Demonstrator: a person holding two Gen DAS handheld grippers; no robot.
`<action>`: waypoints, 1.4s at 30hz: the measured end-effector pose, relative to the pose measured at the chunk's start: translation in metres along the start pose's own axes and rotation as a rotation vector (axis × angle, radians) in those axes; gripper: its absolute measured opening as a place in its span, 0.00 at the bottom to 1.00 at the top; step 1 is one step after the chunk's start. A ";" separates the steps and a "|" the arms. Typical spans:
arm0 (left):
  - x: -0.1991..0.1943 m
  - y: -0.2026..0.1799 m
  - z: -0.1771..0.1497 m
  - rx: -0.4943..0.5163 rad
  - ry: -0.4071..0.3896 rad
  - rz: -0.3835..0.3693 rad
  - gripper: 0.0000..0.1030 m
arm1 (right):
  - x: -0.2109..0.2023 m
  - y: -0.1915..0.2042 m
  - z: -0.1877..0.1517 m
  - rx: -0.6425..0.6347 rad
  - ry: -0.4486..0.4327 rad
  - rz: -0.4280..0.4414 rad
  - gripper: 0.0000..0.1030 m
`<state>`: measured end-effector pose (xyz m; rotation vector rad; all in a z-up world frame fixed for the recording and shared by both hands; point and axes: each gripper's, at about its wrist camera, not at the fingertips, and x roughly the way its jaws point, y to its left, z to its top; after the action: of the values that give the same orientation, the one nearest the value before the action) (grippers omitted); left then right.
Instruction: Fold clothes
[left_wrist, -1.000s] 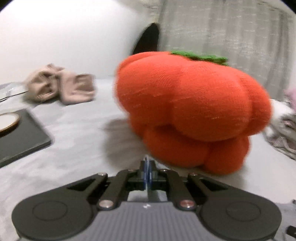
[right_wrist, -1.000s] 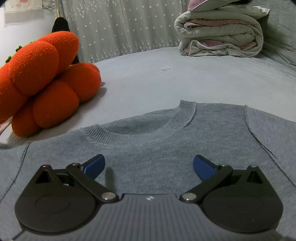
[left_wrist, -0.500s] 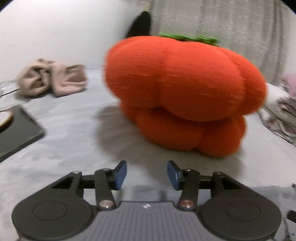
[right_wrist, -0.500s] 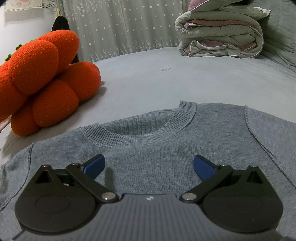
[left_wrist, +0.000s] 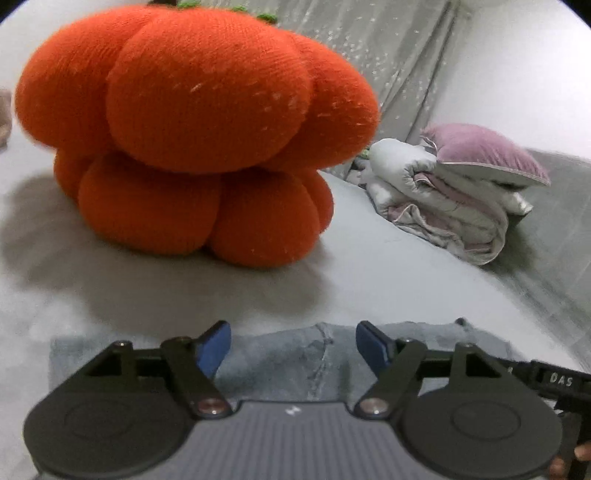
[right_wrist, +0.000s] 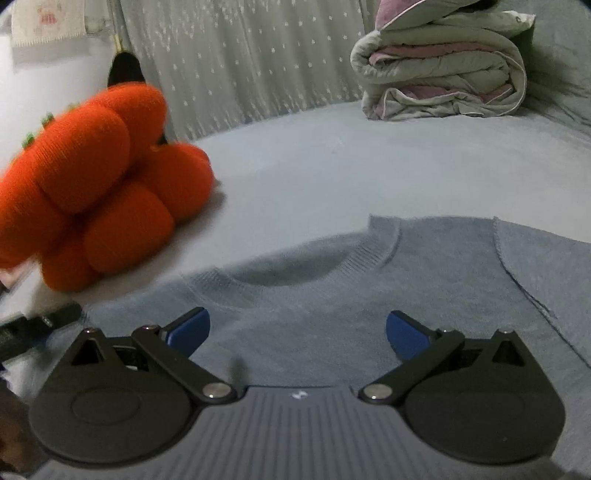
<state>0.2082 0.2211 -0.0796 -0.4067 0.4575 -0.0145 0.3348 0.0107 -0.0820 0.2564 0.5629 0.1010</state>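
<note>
A grey knitted sweater with a ribbed round collar (right_wrist: 369, 295) lies spread flat on the pale grey bed (right_wrist: 351, 166), filling the lower half of the right wrist view, its neckline in the middle of the frame and a shoulder seam running down the right side. In the left wrist view, part of the same sweater shows as a band along the lower centre, with a seam or crease running down between the blue pads.

The left tool (left_wrist: 293, 345), at the bottom centre of its frame, has just been opening its jaws; they now stand well apart over the sweater edge, with the fabric below them and nothing pinched between the pads. The right tool (right_wrist: 295, 330), at the bottom centre of its frame, also has its jaws spread wide above the sweater's chest, gripping nothing.

A large orange knitted pumpkin-shaped cushion with a green top (left_wrist: 192, 129) sits on the bed, filling the upper left of the left wrist view and the left edge of the right wrist view, just beyond the sweater's shoulder. A folded pale quilt with pink lining (right_wrist: 443, 66) rests in the upper right, against a grey star-dotted curtain (right_wrist: 240, 62). In the left wrist view, a mauve pillow (left_wrist: 484, 155) lies on top of that quilt.
</note>
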 end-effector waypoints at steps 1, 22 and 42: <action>-0.001 0.003 0.002 -0.021 0.013 -0.011 0.72 | -0.004 0.005 0.004 -0.017 -0.008 0.026 1.00; -0.030 0.050 0.014 -0.301 0.012 0.072 0.69 | 0.084 0.149 0.043 -0.978 0.348 0.408 0.73; -0.044 0.059 0.020 -0.272 -0.035 0.245 0.69 | 0.031 0.116 -0.020 -0.760 0.277 0.439 0.07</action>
<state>0.1724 0.2878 -0.0675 -0.6141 0.4742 0.2941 0.3467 0.1317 -0.0833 -0.3868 0.6959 0.7674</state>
